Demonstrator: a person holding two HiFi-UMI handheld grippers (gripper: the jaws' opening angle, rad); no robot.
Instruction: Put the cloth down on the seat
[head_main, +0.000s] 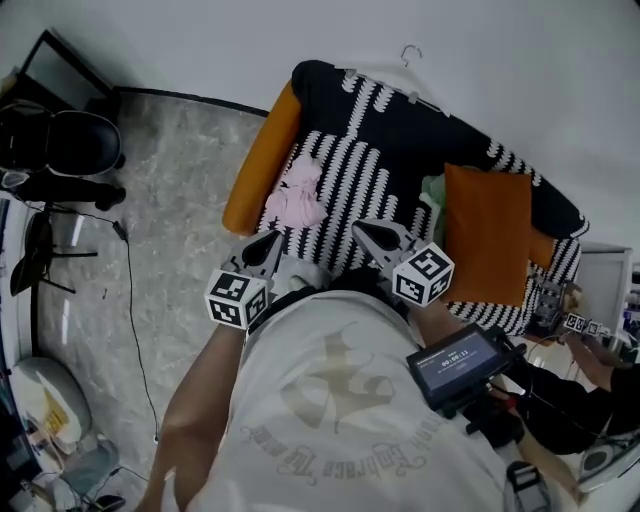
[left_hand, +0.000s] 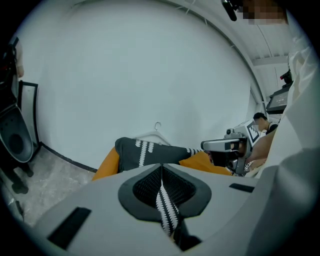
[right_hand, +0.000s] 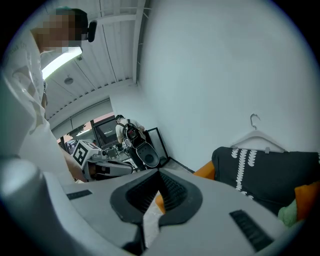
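A black cloth with white patterns lies spread over the back and seat of an orange sofa. Its near edge is lifted towards me. My left gripper is shut on that edge at the left, and a patterned strip shows pinched between its jaws. My right gripper is shut on the edge further right, with a pale strip of fabric caught between its jaws. In both gripper views the cloth drapes over the sofa back against the white wall.
A pink garment, an orange cushion and a green cloth lie on the sofa. A white hanger rests at the sofa's back. Black chair and cable at left on the grey floor. Desk with devices at right.
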